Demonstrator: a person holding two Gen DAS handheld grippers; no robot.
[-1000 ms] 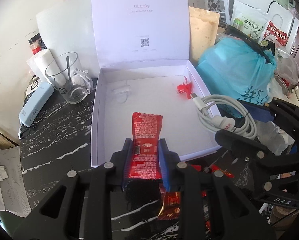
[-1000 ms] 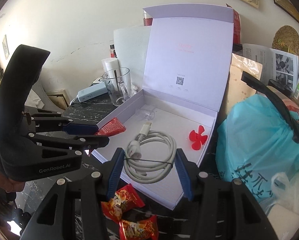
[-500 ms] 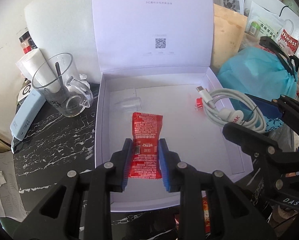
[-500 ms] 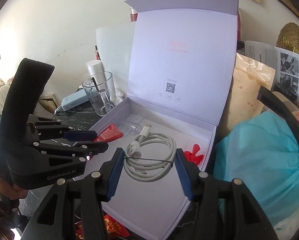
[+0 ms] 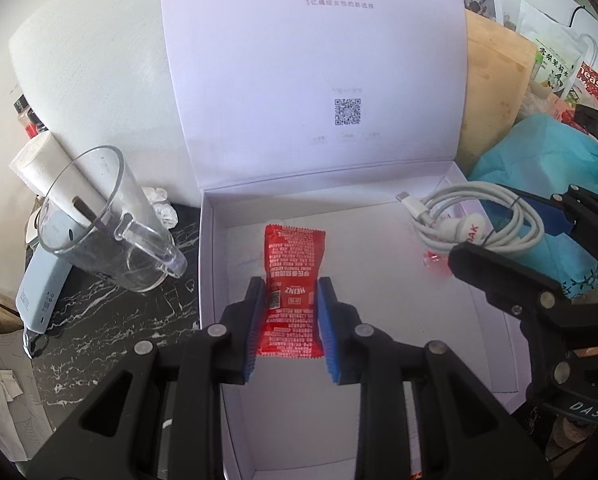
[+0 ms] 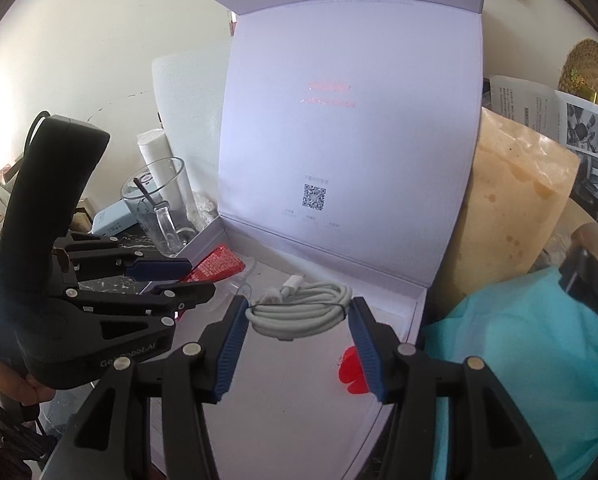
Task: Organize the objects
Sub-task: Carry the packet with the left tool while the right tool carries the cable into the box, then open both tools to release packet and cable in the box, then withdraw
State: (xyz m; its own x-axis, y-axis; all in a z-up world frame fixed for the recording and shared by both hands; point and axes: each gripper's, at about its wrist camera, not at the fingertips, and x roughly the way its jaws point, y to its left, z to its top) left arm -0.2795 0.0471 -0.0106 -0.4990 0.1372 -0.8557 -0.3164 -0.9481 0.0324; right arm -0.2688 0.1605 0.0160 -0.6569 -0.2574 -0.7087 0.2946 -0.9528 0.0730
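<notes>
— Ketchup packet [image 5: 293, 292] pinched flat in the left gripper [image 5: 291, 320], hanging over the floor of the white box [image 5: 419, 340], near its left wall. See it?

— Yes. And the right gripper [image 6: 295, 336] is clamped on the coiled white cable [image 6: 299, 308], also above the box floor, towards the back.

— My worry is the two tools. They're just beside each other in there, so the black frames could knock together when either lets go.

— The cable bothers me more. That coil looks springy; dropped from a height, it could sprawl over the red propeller [image 6: 353, 372] lying on the floor by the right wall.

— Or the packet could slide under it. And the glass mug [image 5: 107, 220] stands just outside the left wall, so a wide swing out might tip it.

— Fair.
</notes>
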